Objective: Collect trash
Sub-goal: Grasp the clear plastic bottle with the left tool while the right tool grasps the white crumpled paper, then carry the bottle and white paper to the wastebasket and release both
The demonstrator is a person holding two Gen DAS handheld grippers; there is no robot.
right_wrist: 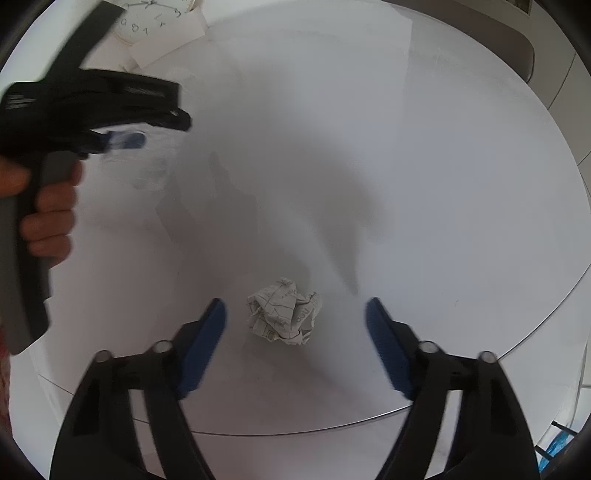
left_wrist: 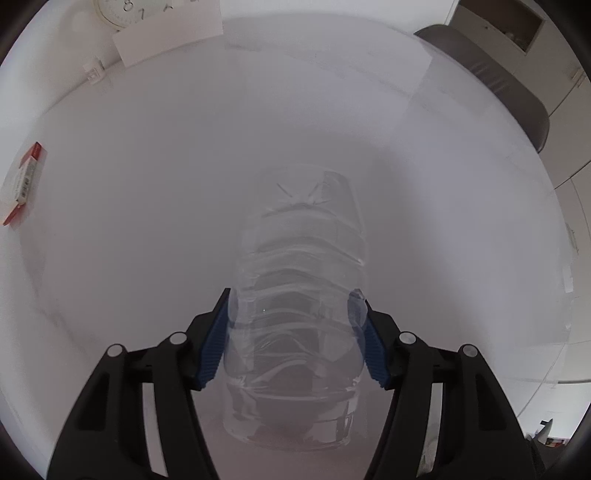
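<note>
Crumpled white paper ball (right_wrist: 283,312) waits between the wide-open right gripper (right_wrist: 295,347).
Left gripper (left_wrist: 295,339) squeezes the clear plastic bottle (left_wrist: 295,295); it could slip.

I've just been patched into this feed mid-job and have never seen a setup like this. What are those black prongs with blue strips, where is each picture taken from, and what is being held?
No robot arm here: a person holds a two-finger gripper in each hand. Each picture comes from a fisheye camera on one gripper, looking forward along its fingers, so the black prongs with blue pads are the gripper's own fingers.

In the left wrist view, the left gripper is shut on a clear plastic bottle. A small red and white packet lies on the white table, and a clock sits at the far edge.

In the right wrist view, the right gripper is open, its fingers either side of a crumpled paper ball on the table, holding nothing. At the left you see the person's hand on the other gripper.
</note>
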